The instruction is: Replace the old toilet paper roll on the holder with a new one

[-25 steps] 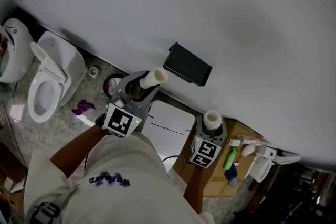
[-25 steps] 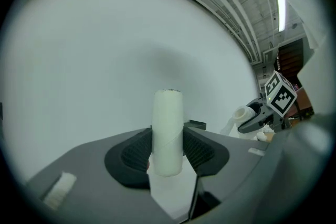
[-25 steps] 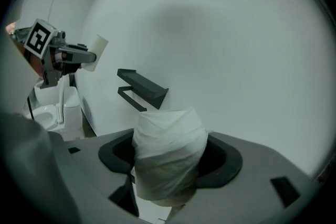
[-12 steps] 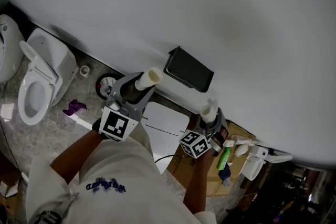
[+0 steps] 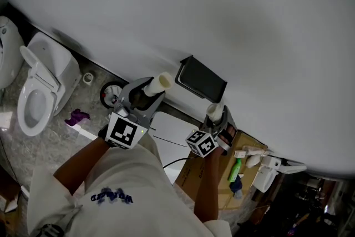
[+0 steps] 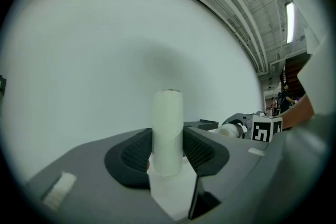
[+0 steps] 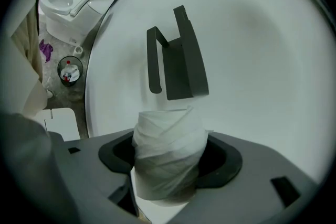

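A black wall holder [image 5: 201, 79] hangs on the white wall, with no roll on it. My left gripper [image 5: 147, 92] is shut on a bare cardboard tube [image 5: 159, 84], held just left of the holder. In the left gripper view the tube [image 6: 168, 128] stands upright between the jaws of the left gripper [image 6: 168, 152]. My right gripper [image 5: 215, 116] is shut on a white toilet paper roll [image 5: 213, 111] just below the holder. The right gripper view shows the roll [image 7: 168, 157] in the right gripper [image 7: 168, 168], with the holder [image 7: 176, 57] ahead and its bar pointing down.
A white toilet [image 5: 39, 91] stands on the floor at the left, with a small bin [image 5: 110, 95] and a purple scrap [image 5: 76, 116] near it. A white board [image 5: 172, 139] lies below my grippers. A cardboard box [image 5: 247, 155] with bottles sits at the right.
My right gripper has rolled over and moved the paper roll up and left, closer to the holder. The left gripper with the tube has barely shifted.
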`<state>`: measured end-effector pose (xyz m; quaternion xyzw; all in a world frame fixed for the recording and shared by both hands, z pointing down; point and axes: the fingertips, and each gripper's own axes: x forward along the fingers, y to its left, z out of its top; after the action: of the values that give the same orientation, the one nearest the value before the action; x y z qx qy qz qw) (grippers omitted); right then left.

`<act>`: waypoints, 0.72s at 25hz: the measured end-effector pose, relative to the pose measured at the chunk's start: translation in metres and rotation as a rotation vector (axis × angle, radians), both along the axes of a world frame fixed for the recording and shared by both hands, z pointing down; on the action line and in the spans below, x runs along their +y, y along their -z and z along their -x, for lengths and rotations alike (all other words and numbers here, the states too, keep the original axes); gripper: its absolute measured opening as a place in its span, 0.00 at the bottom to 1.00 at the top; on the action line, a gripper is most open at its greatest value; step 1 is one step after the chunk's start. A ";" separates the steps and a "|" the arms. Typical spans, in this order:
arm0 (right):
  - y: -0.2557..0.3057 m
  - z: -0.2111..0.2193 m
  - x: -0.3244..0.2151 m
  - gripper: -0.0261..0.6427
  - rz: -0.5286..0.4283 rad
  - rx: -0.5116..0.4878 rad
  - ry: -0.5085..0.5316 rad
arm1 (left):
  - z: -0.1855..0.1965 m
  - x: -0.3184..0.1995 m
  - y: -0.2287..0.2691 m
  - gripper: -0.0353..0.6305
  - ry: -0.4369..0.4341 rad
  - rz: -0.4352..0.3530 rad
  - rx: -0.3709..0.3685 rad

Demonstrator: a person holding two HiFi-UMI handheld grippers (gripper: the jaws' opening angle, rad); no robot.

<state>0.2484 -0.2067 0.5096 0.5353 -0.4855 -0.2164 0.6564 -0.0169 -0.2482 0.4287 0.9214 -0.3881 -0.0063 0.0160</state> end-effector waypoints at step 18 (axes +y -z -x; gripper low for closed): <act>-0.027 -0.002 -0.029 0.50 0.039 0.012 0.075 | -0.009 0.003 -0.002 0.33 0.011 0.027 0.036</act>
<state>0.2503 -0.2358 0.5371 0.5027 -0.5052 -0.2347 0.6611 -0.0075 -0.2453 0.4302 0.9187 -0.3930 -0.0179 0.0353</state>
